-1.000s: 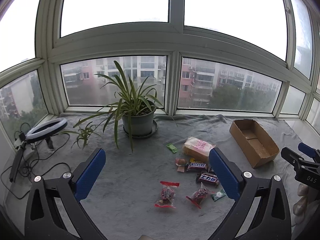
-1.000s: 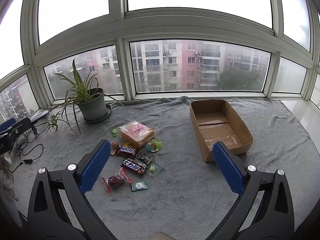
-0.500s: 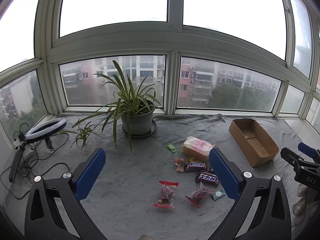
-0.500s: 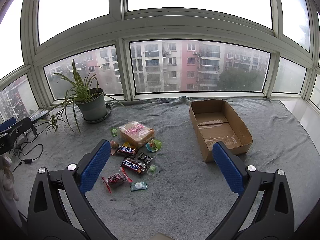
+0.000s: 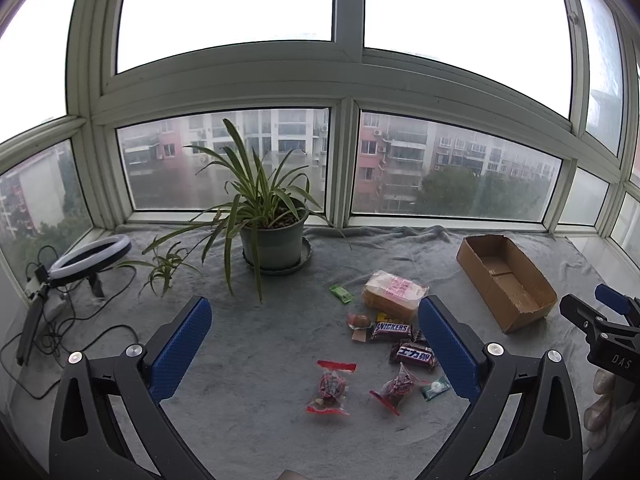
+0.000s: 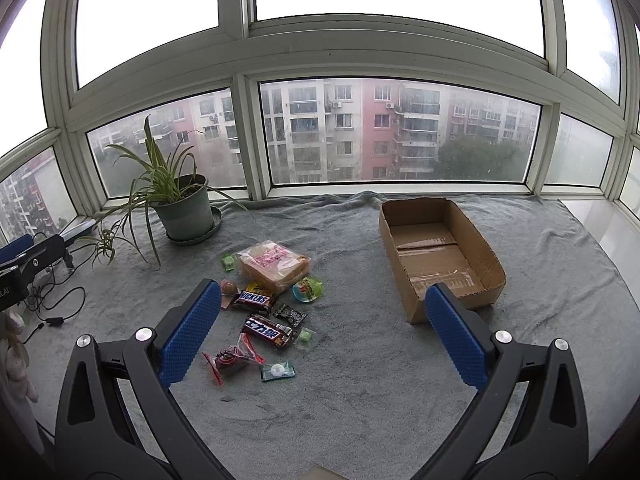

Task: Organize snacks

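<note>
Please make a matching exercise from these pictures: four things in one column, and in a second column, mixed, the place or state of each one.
Things:
1. cardboard box
2. bread bag
3. plant pot
4. right hand-held gripper

Places or states:
A. by the window, on a saucer
B. open, holding nothing
C. empty, right of the snack pile
D. at the far end of the snack pile, beside the Snickers bar

Pairs: 1-C, 2-D, 3-A, 4-B

Snack pile (image 6: 266, 300) lies between potted plant (image 6: 182, 208), behind-left, and cardboard box (image 6: 438, 252), right.
</note>
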Demonstrator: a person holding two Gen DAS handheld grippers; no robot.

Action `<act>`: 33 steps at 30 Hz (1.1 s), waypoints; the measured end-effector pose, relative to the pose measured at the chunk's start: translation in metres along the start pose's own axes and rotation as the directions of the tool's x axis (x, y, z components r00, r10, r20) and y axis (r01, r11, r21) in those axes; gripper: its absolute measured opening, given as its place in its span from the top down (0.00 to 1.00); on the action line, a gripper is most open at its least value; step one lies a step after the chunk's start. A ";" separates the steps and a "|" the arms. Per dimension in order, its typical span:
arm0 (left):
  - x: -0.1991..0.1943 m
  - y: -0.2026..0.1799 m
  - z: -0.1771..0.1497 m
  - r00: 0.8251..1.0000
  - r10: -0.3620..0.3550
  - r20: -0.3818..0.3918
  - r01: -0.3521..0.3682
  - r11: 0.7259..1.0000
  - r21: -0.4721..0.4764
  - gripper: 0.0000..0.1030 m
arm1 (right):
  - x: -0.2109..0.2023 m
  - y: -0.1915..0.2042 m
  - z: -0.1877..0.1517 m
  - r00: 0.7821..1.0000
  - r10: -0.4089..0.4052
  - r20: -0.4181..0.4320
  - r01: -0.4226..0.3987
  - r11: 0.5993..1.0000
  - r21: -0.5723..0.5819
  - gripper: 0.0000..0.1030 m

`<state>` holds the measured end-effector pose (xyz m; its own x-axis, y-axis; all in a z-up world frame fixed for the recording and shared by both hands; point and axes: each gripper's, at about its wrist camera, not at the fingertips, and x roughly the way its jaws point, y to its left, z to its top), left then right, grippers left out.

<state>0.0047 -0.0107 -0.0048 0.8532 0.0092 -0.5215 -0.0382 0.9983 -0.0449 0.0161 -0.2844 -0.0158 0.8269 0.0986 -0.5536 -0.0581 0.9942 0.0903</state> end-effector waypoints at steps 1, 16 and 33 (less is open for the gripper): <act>0.001 0.000 0.000 1.000 0.000 -0.001 0.000 1.000 0.001 0.01 | 0.000 0.000 -0.001 1.000 -0.001 -0.001 0.001 1.000 0.000 0.00; 0.008 -0.004 -0.003 1.000 -0.004 -0.014 0.004 1.000 0.013 0.01 | 0.006 -0.003 -0.002 1.000 -0.010 -0.017 0.011 1.000 0.011 0.00; 0.033 0.001 -0.018 0.997 -0.010 -0.079 0.013 0.999 0.040 0.01 | 0.030 -0.003 -0.018 0.997 0.038 -0.064 -0.039 0.999 -0.014 0.00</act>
<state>0.0236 -0.0106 -0.0370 0.8098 -0.0054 -0.5866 -0.0064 0.9998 -0.0181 0.0312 -0.2837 -0.0475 0.7867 0.1392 -0.6014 -0.0982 0.9901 0.1007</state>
